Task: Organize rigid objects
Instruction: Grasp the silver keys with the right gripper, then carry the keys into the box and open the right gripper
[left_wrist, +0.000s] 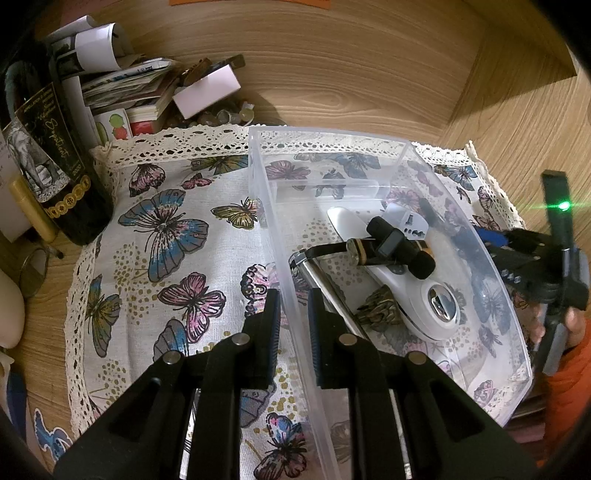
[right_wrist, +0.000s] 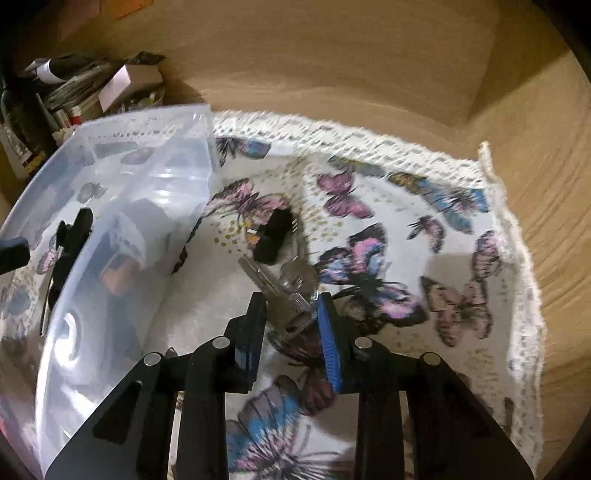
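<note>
A clear plastic bin (left_wrist: 461, 229) stands on a butterfly-print cloth (left_wrist: 166, 229). Inside it lie a white device (left_wrist: 417, 288), a black cylinder (left_wrist: 400, 245), a metal rod (left_wrist: 332, 291) and a small patterned object (left_wrist: 382, 306). My left gripper (left_wrist: 293, 314) straddles the bin's near left wall, one finger on each side, closed on it. My right gripper (right_wrist: 291, 314) is shut on a clear ridged plastic piece (right_wrist: 284, 291) above the cloth, right of the bin (right_wrist: 110, 229). A small black object (right_wrist: 275, 232) lies on the cloth just beyond it. The right gripper also shows beyond the bin in the left wrist view (left_wrist: 535, 254).
A dark wine bottle (left_wrist: 55, 155), stacked papers and boxes (left_wrist: 140, 88) and small trinkets crowd the back left of the wooden surface (left_wrist: 351, 66). The cloth's lace edge (right_wrist: 517, 236) runs near the right side. The right wrist view is motion-blurred.
</note>
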